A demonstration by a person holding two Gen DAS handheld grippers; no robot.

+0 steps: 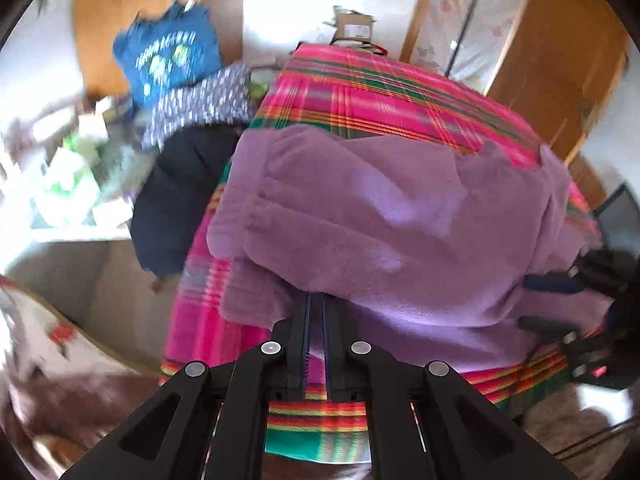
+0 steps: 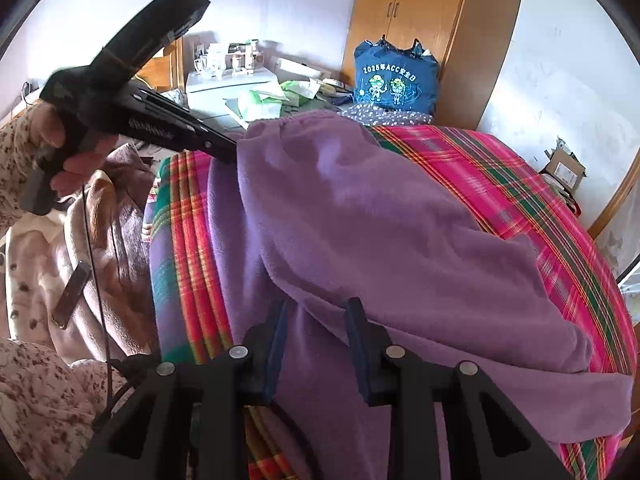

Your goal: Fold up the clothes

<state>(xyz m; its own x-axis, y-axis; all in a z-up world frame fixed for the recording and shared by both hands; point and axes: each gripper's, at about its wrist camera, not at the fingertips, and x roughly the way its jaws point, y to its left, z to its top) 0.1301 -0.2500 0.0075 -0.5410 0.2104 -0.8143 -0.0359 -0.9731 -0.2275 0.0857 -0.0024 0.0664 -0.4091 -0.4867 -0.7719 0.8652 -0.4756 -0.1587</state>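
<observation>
A purple fleece garment [image 2: 360, 216] lies spread over a plaid cloth [image 2: 520, 184] that covers the bed, folded over itself, with its lower layer reaching the near edge.

Left gripper [image 1: 316, 308]: jaws nearly closed, a thin slit between them, tips tucked under the near fold of the fleece. Whether fabric is pinched between the pads cannot be told. In the right wrist view the same tool meets the fleece at its far left corner, held by a hand [image 2: 60, 148] in a floral sleeve [image 2: 16, 152].

Right gripper [image 2: 316, 312]: jaws apart, fleece lying in the gap, pads not pressing on it. In the left wrist view it shows at the right edge of the bed against the fleece, also parted.

Beyond the far left corner of the bed: a blue bag [image 2: 394, 80] with printed figures, a spotted fabric [image 2: 376, 114] just in front of it, and a dark garment [image 1: 180, 200] hanging over the bed's left edge. A cluttered white surface [image 2: 224, 84] stands behind. A wooden wardrobe [image 2: 408, 20] stands by the wall. A cardboard box [image 2: 560, 168] sits beyond the far right side.
</observation>
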